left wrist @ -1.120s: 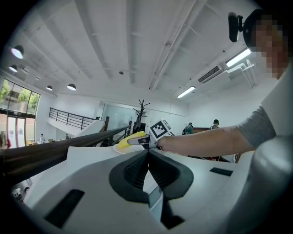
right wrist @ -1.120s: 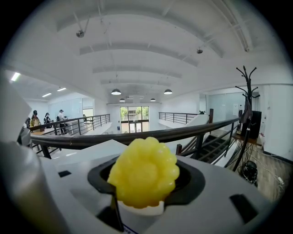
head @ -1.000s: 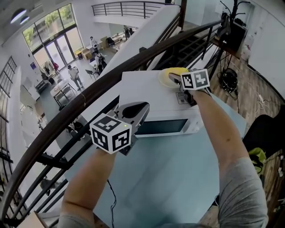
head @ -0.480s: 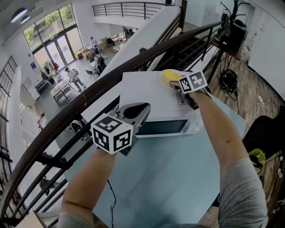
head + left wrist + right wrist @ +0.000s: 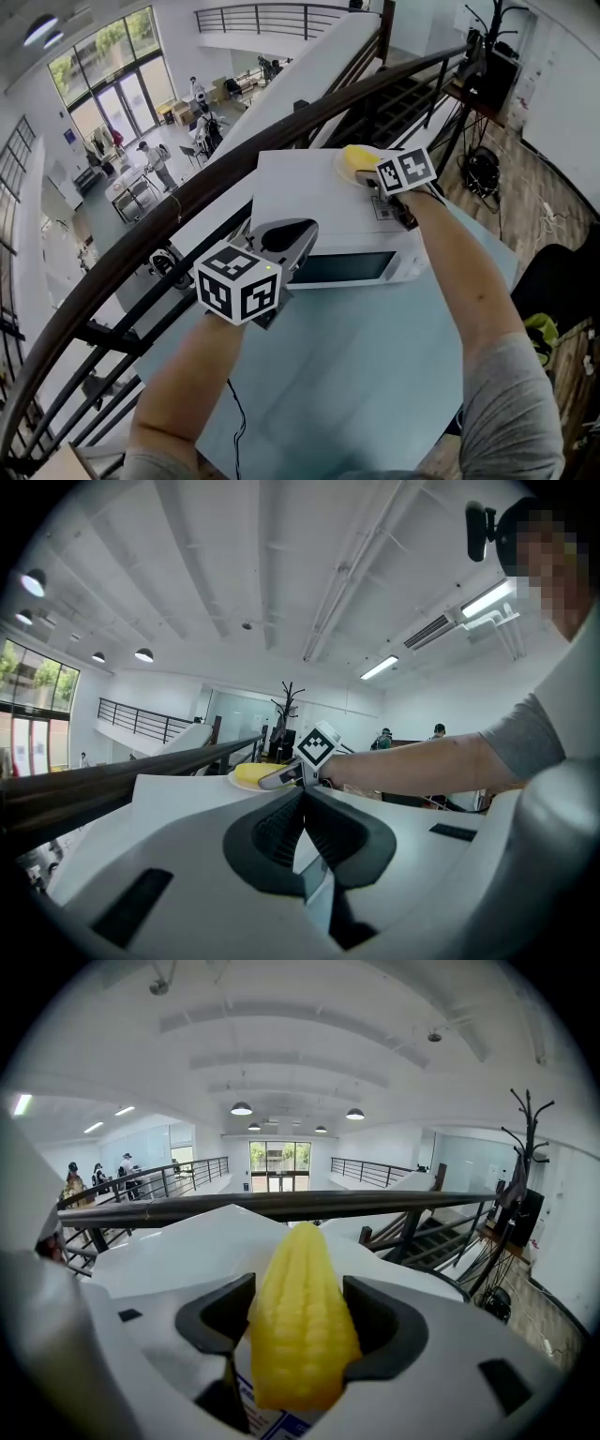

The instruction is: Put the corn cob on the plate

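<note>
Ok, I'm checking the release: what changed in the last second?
The right gripper dipped slightly toward the plate on the microwave, and its fingers have just been opening, the corn cob still between them. The left gripper, fingers together, and the microwave stayed put.

The left gripper (image 5: 286,236) sits close in at the end of a bent left forearm (image 5: 187,375). It points about level, its jaws pressed together with nothing between them. The right arm (image 5: 464,281) reaches out nearly straight, with the right gripper (image 5: 367,171) tipped downward. Its jaws have just been opening and stand wide, with the corn cob (image 5: 302,1335) between them. The pads seem no longer to press on it.
</note>
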{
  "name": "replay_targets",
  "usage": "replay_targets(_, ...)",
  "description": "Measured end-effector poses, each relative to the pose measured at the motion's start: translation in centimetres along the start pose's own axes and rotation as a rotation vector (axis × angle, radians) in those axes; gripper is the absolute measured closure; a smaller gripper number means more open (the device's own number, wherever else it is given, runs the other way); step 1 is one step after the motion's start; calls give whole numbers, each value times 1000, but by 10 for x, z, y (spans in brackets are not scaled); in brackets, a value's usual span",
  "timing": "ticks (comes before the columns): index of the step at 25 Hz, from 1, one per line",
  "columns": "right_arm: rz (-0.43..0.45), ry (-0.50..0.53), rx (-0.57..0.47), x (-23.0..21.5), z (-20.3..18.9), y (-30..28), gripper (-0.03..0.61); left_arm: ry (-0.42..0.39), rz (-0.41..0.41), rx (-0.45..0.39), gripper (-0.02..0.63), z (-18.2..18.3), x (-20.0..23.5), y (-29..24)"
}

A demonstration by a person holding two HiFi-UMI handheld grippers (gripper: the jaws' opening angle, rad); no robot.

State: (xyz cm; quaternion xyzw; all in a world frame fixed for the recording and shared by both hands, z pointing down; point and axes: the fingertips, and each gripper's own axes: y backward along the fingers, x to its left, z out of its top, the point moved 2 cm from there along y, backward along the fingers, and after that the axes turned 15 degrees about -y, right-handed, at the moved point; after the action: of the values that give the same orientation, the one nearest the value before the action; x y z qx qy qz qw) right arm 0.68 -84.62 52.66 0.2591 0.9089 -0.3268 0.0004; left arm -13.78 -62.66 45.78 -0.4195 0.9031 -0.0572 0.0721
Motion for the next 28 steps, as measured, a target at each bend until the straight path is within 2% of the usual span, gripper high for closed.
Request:
replay_targets(5,22,6,-12,6,-1,4,264,-3,-1,-4,595,4,-2,4)
replay_targets(17,2,6,-150,8,30,52,249,15,12,-19,595,15,-11,16)
replay_targets(23,42,-16,-178,25,33,87,249,0,31,-21,595,28,-20,31)
replay_targets(28,99,-47,-190,50,19,124,250,30,35,-21,595,34,-41,58)
